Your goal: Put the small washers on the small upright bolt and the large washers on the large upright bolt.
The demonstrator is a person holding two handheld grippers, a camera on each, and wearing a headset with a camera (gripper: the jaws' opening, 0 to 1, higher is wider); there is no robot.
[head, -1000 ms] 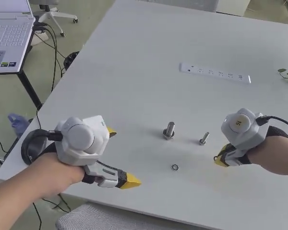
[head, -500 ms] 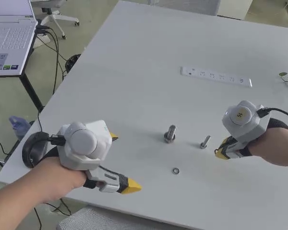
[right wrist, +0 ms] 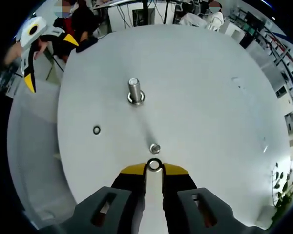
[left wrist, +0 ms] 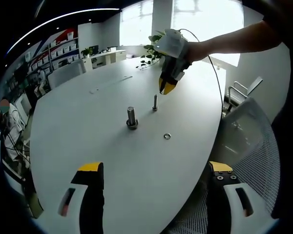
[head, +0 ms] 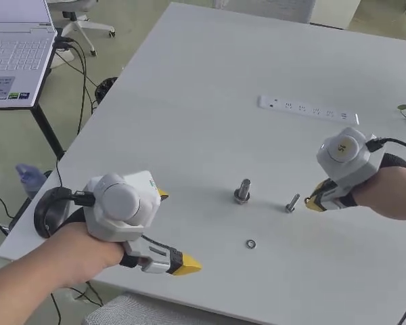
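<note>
White tabletop (head: 189,101), w/ a large upright steel bolt (head: 242,192) standing head-down on it; can't tell if any washer sits round its base. A small upright steel bolt (head: 292,202) stands just right of the large bolt, apart from it.

A loose small silver washer (head: 250,244) lies flat on the table, on the person's side of the large bolt and a bit to its right.

The right gripper (head: 316,201) is right of the large bolt, on the far side of the small one. Its yellow tips are pinched narrow on a small metal ring washer (right wrist: 155,165), held just beside the small bolt's top; contact unclear.

The left gripper (head: 174,230) is well left of the large bolt, nearer the person, by the table edge. Its jaws are spread wide w/ nothing btwn them.

A white power strip (head: 308,108) lies beyond the large bolt, to its right.
</note>
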